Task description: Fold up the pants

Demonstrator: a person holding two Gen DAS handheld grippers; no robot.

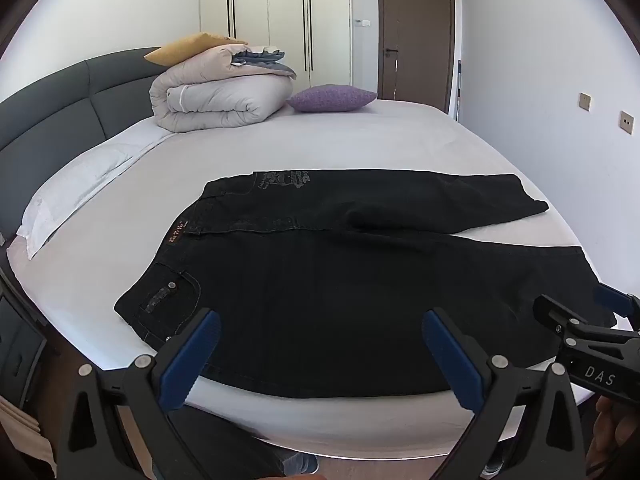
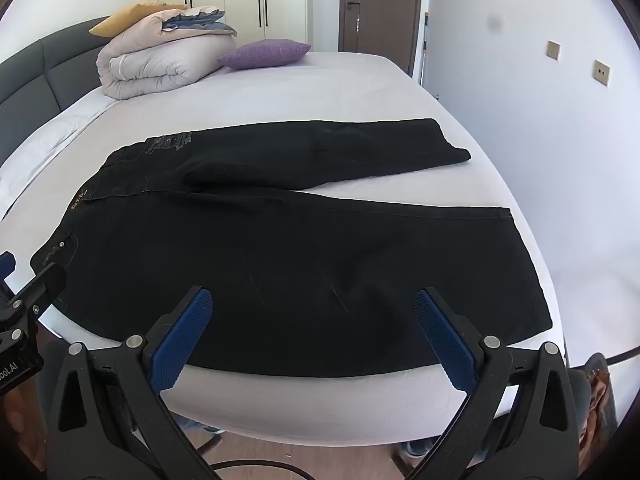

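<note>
Black pants (image 1: 320,280) lie spread flat on the bed, waistband to the left and both legs running right, slightly apart. They also show in the right wrist view (image 2: 300,264). My left gripper (image 1: 320,344) is open and empty, hovering over the near edge of the pants by the waist end. My right gripper (image 2: 312,328) is open and empty, hovering over the near leg. The right gripper also shows at the right edge of the left wrist view (image 1: 592,320). The left gripper shows at the left edge of the right wrist view (image 2: 28,292).
The bed (image 1: 120,216) has a white sheet and a grey headboard (image 1: 60,96) on the left. A folded duvet (image 1: 224,96), a yellow pillow (image 1: 188,46) and a purple cushion (image 1: 332,98) sit at the far end. A wall (image 2: 560,140) runs along the right.
</note>
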